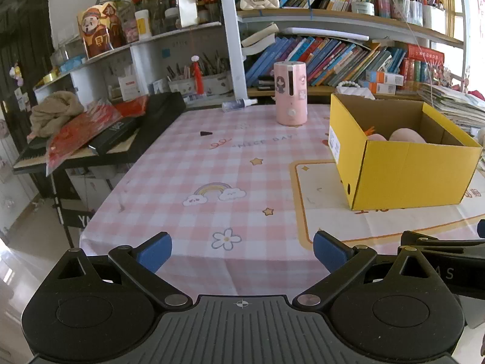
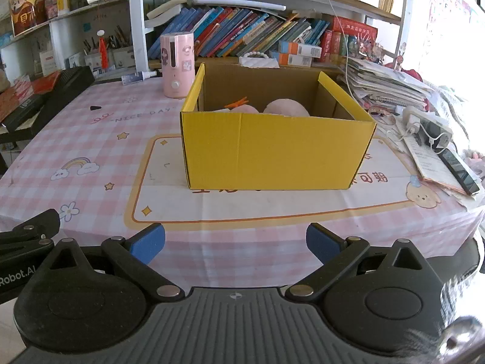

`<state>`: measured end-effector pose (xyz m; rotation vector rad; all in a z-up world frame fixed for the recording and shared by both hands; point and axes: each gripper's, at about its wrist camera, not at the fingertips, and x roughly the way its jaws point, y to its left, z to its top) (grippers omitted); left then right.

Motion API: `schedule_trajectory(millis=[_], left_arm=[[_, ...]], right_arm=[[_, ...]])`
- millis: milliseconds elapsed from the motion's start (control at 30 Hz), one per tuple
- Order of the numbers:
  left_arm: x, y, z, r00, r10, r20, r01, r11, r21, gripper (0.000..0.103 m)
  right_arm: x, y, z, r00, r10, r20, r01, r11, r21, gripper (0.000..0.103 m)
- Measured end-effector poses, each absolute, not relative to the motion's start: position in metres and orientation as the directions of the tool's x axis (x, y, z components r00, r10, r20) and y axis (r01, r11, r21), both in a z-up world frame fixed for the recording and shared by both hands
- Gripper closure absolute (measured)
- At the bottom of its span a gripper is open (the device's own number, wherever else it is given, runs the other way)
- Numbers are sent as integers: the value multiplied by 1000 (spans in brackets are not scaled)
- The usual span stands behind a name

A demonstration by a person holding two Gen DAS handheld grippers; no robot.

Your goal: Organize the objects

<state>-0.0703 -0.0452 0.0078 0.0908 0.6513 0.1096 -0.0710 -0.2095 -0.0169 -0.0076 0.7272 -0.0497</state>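
While your left claw (image 1: 242, 250) and right claw (image 2: 235, 242) gaped empty, the box (image 2: 272, 151) sat on the counter (image 2: 91, 139).

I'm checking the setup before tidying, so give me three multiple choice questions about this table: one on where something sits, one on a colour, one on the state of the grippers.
1. Where does the pink cylinder stand?
A. Inside the box
B. On the tablecloth, beyond the box's left corner
C. On the bookshelf

2. What colour is the outside of the cardboard box?
A. Yellow
B. Green
C. White

3. How are the left gripper and right gripper?
A. Both shut on an object
B. One open, one shut
C. Both open and empty

Answers: 1 B, it stands on the checked cloth. 2 A, its walls are yellow. 3 C, each has a wide gap between blue pads.
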Motion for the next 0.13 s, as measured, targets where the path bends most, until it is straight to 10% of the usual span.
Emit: schedule_trajectory(millis=[133], left_arm=[[-68, -45, 8, 788, 129, -602, -72, 990, 119, 2]], right_arm=[[-67, -209, -17, 742, -46, -669, 42, 999, -22, 2]])
